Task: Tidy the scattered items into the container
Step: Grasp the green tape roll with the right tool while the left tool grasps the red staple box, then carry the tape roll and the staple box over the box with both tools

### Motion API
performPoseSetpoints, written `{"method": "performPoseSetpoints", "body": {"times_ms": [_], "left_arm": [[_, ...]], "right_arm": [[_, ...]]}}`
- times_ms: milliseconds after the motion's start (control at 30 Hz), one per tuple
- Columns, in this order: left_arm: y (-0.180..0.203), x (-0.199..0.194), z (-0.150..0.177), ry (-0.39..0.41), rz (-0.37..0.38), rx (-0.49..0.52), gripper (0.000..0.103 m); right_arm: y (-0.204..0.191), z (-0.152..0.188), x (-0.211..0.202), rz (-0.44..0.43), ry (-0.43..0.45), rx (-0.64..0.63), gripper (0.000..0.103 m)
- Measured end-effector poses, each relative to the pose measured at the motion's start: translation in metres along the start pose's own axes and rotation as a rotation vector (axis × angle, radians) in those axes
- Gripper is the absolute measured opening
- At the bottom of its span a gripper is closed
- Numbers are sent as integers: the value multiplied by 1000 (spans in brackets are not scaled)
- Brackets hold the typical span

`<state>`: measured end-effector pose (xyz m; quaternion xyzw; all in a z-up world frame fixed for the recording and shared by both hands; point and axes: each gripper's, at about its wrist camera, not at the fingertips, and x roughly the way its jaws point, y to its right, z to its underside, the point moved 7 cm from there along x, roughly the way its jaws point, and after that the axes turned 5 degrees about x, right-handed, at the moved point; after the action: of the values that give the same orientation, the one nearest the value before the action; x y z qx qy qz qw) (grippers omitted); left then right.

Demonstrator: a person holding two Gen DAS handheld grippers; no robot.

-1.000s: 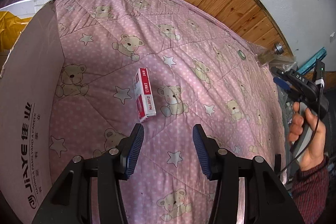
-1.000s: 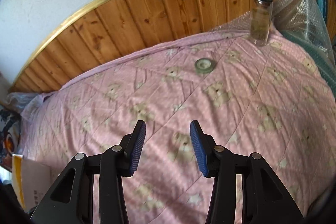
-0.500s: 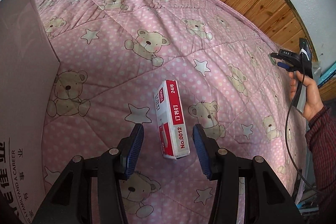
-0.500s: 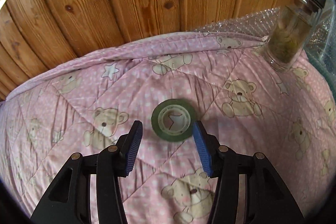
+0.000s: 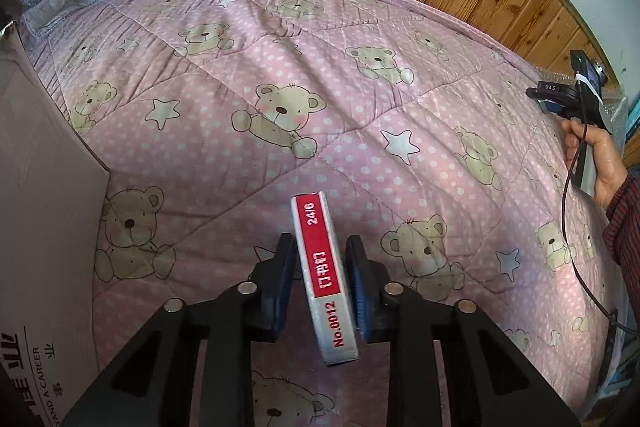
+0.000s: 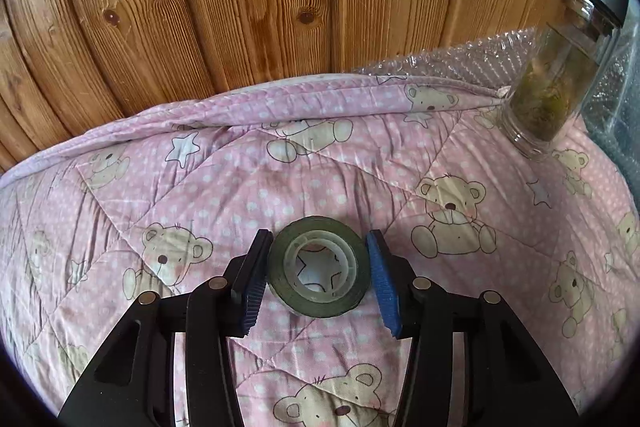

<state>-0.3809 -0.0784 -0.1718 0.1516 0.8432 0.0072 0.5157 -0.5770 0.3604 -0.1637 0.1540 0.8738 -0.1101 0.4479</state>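
Left wrist view: my left gripper point(image 5: 320, 281) has its jaws closed onto the staple box point(image 5: 326, 277), which stands on edge between the pads, its red spine with "No.0012" facing up. The box looks tilted, its near end hanging below the pads, and I cannot tell whether its far end touches the pink quilt point(image 5: 280, 75). To carry it well, I should keep the squeeze steady and swing left to the cardboard box point(image 5: 44, 219), whose wall rises at the left edge, clearing its rim before letting go. The tool points nearly level over the bed toward the wooden headboard. Far right, a hand point(image 5: 598, 155) in a dark sleeve holds the other gripper's handle, aimed away across the bed.

Right wrist view: my right gripper point(image 6: 318, 277) straddles the tape roll point(image 6: 318, 273), which lies flat on the quilt. The jaws stand apart; the left pad looks to touch the roll's rim, the right shows a thin gap. I should close evenly across the widest part, so the round roll does not squirt forward, then lift straight. The tool sits low, angled slightly down. A glass jar point(image 6: 560, 83) stands well apart at the right.
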Motion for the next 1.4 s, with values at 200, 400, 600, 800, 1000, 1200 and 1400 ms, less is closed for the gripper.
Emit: {"method": "performPoseSetpoints", "body": {"times_ms": [200, 400, 600, 800, 1000, 1200, 1400], "left_arm": [[4, -3, 1, -10, 24, 1, 16], [18, -19, 6, -4, 66, 14, 16], [27, -45, 12, 16, 87, 20, 15], [37, -74, 23, 43, 110, 27, 15], [42, -97, 41, 50, 139, 29, 15], [47, -126, 64, 54, 159, 39, 15], [52, -157, 77, 92, 169, 68, 15]], "right_arm": [[-28, 16, -33, 50, 28, -121, 50], [-48, 25, -76, 66, 72, -204, 50], [-47, 31, -97, 62, 80, -214, 50], [-34, 49, -125, 59, 71, -179, 50], [-19, 76, -156, 63, 64, -156, 50], [-1, 113, -187, 51, 49, -103, 50], [8, 164, -219, 17, 29, -40, 50]]}}
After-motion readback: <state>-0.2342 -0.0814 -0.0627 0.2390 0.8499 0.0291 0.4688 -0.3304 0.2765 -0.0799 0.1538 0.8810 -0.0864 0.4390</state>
